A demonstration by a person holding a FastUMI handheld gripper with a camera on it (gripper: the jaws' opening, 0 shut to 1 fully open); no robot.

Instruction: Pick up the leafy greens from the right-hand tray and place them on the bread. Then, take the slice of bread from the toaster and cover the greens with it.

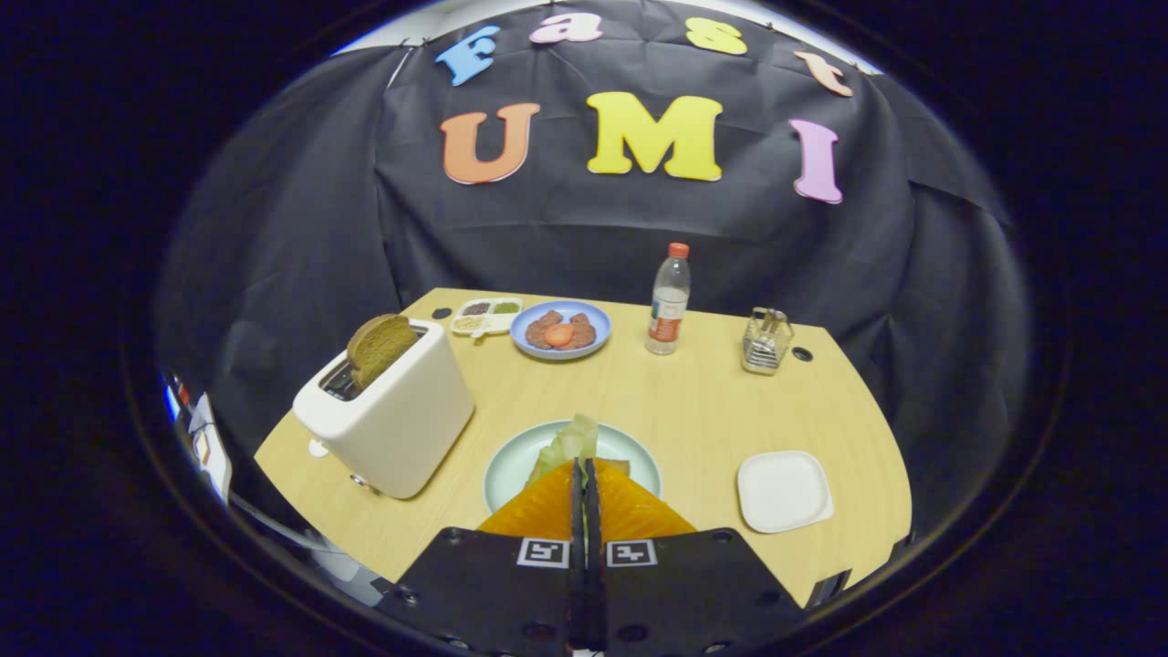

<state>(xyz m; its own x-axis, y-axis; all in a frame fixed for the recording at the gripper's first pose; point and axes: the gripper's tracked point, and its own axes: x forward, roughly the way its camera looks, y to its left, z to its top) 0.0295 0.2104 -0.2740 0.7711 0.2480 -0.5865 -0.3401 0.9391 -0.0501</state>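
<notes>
White boxy toaster (392,422) on the wooden table (693,411) holds a brown bread slice (379,347) in its slot. Right of it, the gripper (585,470) is pinched tight on pale leafy greens (568,442) over a light green round plate (511,461). Farther right lies a white square tray (783,491).

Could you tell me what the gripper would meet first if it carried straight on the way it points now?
Most likely the leafy greens on the green plate, just ahead of the closed gripper. Whether it already grips them is unclear.
</notes>
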